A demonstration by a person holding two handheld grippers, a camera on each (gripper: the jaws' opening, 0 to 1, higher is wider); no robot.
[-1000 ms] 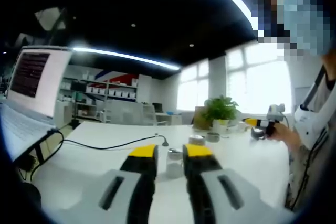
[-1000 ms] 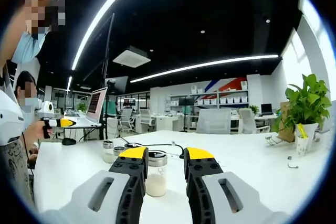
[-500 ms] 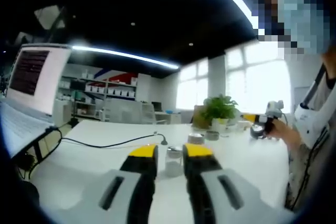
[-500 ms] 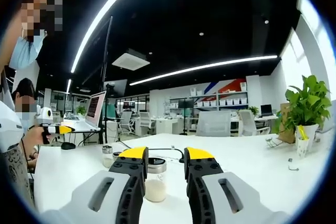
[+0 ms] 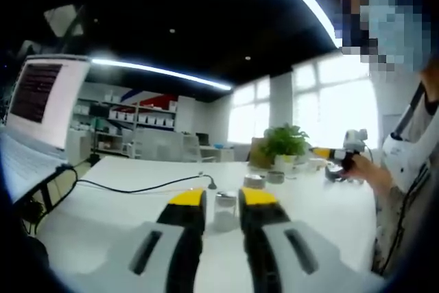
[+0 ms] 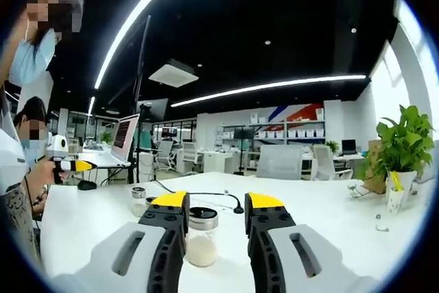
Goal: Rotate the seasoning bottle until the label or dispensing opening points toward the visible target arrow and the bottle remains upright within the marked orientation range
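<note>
Here, the right gripper (image 6: 215, 204) has its yellow-tipped jaws spread, the seasoning bottle (image 6: 202, 238) standing upright between them on the white table (image 6: 329, 224); whether the tips touch the glass I cannot tell. The left gripper (image 5: 221, 200) is also parted, with a small glass jar (image 5: 224, 212) seen between its jaws a little beyond the tips, not gripped. The bottle looks like a small clear glass jar, part full of pale powder, dark lid on top: probably light, rigid, smooth and liable to slip or tip. Best taken low on the glass body, below the lid. Both grippers are held low and roughly level over the tabletop. Further off: two more small jars (image 6: 138, 200), a black cable (image 6: 206, 193), a potted plant (image 6: 401, 145). No target arrow is visible.
</note>
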